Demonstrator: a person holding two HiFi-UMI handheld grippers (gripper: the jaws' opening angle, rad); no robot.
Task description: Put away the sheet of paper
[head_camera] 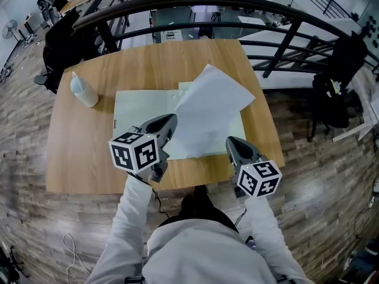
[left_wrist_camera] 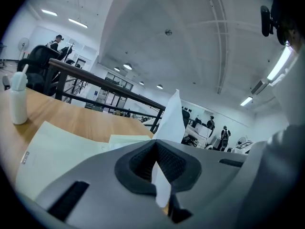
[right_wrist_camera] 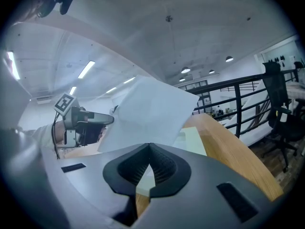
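Note:
A white sheet of paper (head_camera: 210,108) is lifted off the wooden table (head_camera: 83,152) and tilts up away from me. My left gripper (head_camera: 170,123) is shut on its left edge; in the left gripper view the sheet (left_wrist_camera: 172,116) rises from between the jaws (left_wrist_camera: 157,149). At the sheet's near right corner, my right gripper (head_camera: 232,144) is shut on it, with a strip of paper (right_wrist_camera: 147,111) running into the closed jaws (right_wrist_camera: 149,151). Under the sheet lies a pale green folder (head_camera: 139,108), spread flat.
A white squeeze bottle (head_camera: 83,90) stands at the table's left. A black railing (head_camera: 207,2) curves behind the far edge. Black chairs stand at the far left (head_camera: 59,46) and the right (head_camera: 337,93). The table's near edge is just under both grippers.

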